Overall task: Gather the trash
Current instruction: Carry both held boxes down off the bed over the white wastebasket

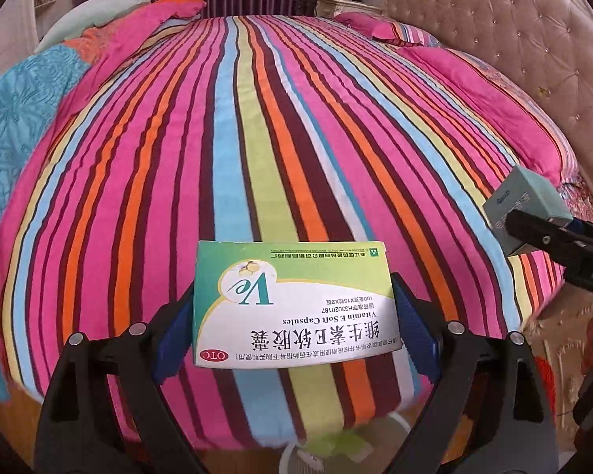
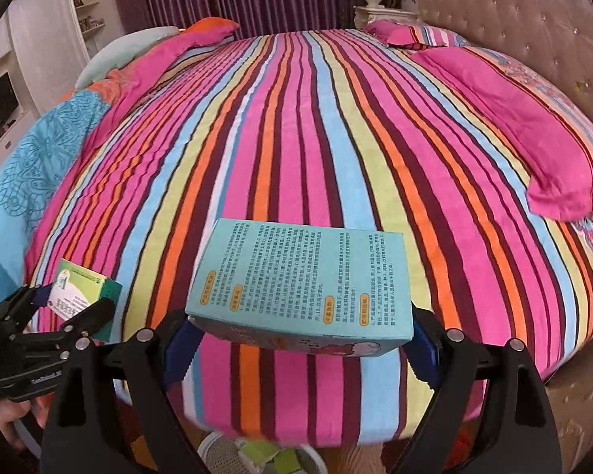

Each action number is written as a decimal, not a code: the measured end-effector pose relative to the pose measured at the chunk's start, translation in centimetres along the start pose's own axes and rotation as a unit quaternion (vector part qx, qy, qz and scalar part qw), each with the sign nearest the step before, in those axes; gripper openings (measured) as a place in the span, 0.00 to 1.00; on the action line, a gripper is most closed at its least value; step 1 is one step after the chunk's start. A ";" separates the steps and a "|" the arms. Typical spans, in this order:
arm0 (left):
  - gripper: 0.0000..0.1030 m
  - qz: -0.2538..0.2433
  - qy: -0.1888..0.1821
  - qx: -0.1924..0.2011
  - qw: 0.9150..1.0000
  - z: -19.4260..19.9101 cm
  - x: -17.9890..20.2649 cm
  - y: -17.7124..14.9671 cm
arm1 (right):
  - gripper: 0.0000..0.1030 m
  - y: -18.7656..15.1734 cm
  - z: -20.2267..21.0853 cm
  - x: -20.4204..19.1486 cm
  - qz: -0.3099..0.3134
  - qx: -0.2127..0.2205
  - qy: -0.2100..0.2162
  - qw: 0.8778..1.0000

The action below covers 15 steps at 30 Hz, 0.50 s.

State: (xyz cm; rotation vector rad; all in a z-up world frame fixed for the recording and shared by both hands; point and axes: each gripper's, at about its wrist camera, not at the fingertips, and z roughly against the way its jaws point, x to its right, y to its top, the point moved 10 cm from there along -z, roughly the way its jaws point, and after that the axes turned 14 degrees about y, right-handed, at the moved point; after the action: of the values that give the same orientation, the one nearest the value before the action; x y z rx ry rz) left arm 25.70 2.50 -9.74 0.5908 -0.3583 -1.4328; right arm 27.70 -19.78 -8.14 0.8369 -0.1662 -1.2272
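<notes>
My left gripper (image 1: 294,312) is shut on a green and white Vitamin E box (image 1: 292,300), held above the near edge of the striped bed (image 1: 257,118). My right gripper (image 2: 300,324) is shut on a teal box (image 2: 300,280) with printed text, also above the bed's near edge. The teal box (image 1: 527,209) shows at the right of the left wrist view. The green box (image 2: 85,292) shows at the left of the right wrist view. A white bin (image 2: 225,454) with green scraps sits on the floor below both grippers.
Pink pillows (image 2: 533,126) lie along the padded headboard (image 2: 533,19) at the right. A blue and orange quilt (image 2: 47,150) is bunched at the left. A nightstand with a vase (image 2: 375,0) and purple curtains stand behind the bed.
</notes>
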 end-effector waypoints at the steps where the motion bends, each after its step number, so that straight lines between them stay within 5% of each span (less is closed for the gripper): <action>1: 0.84 -0.001 -0.002 0.000 1.000 0.4 -0.1 -0.7 | 0.80 -0.5 0.3 -0.3 0.002 0.000 0.002 1.000; 15: 0.84 -0.010 -0.023 0.005 1.000 5.3 -0.2 -8.1 | 0.80 -7.5 4.1 -2.9 0.002 -0.016 0.027 1.000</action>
State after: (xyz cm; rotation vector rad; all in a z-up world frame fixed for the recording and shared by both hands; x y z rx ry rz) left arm 16.06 1.60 -10.15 0.5720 -0.3982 -1.4672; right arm 18.73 -19.81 -9.17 0.8404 -0.1042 -1.1990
